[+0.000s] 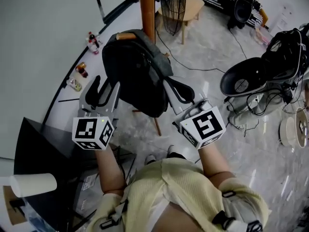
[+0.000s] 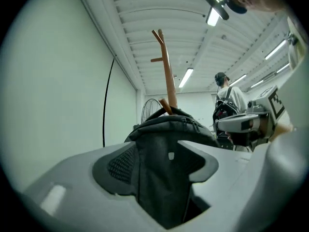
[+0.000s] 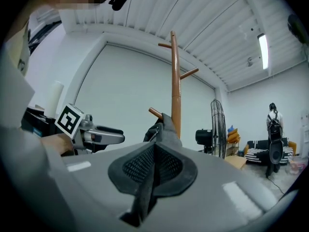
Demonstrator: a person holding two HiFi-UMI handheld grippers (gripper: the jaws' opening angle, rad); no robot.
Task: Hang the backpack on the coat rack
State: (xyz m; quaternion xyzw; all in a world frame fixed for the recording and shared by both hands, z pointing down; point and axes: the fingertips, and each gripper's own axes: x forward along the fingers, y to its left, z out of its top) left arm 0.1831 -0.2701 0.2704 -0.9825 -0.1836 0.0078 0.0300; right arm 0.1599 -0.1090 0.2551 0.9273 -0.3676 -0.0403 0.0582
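Head view shows the left gripper (image 1: 106,84) with jaws wide apart around the backpack's (image 1: 137,74) left side, not plainly pressing. The backpack is soft and floppy, probably light; its top loop sits over a peg of the coat rack (image 1: 147,6). The right gripper (image 1: 173,86) is clamped on a thin strap, a fair hold. Bottles (image 1: 91,42) stand far left; a fan (image 1: 174,8) crowds the rack's far side.

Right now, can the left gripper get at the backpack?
Likely yes: the left gripper has its jaws apart with the backpack fabric between them, and nothing else stands in the way.
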